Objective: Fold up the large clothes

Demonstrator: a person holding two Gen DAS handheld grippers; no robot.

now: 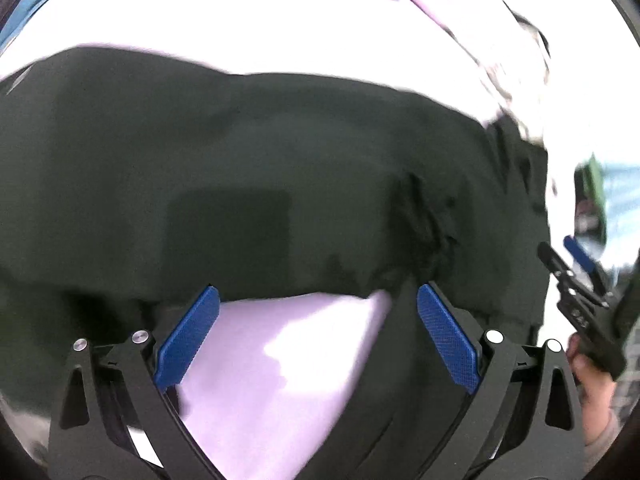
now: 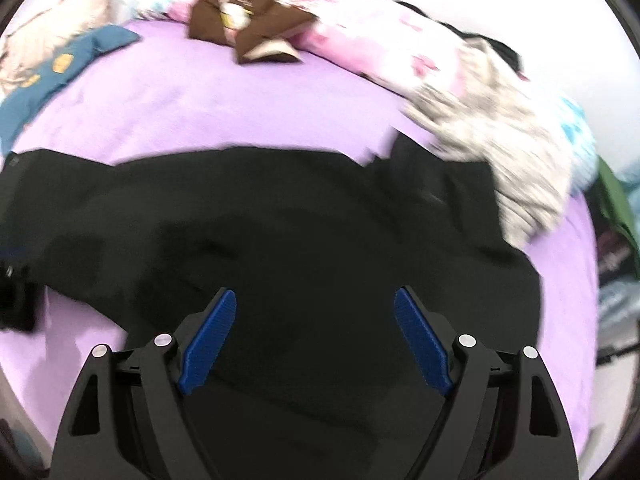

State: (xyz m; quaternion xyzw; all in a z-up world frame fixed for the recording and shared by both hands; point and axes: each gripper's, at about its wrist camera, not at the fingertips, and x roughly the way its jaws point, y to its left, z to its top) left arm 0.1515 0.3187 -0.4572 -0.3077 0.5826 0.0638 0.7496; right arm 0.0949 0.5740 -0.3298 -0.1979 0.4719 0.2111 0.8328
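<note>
On the lilac bed (image 2: pixel 248 112) the black garment (image 2: pixel 304 224) lies spread wide, creased at its right side and partly under a pale patterned cloth (image 2: pixel 492 148). Left gripper (image 1: pixel 318 336) and right gripper (image 2: pixel 316 340) hover over it, jaws wide and empty; folding looks barely begun

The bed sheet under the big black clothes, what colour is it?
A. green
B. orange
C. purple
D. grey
C: in the right wrist view the sheet spreads out light purple all around the black garment, and it shows purple again past the edge of the dark cloth in the left wrist view.
</note>
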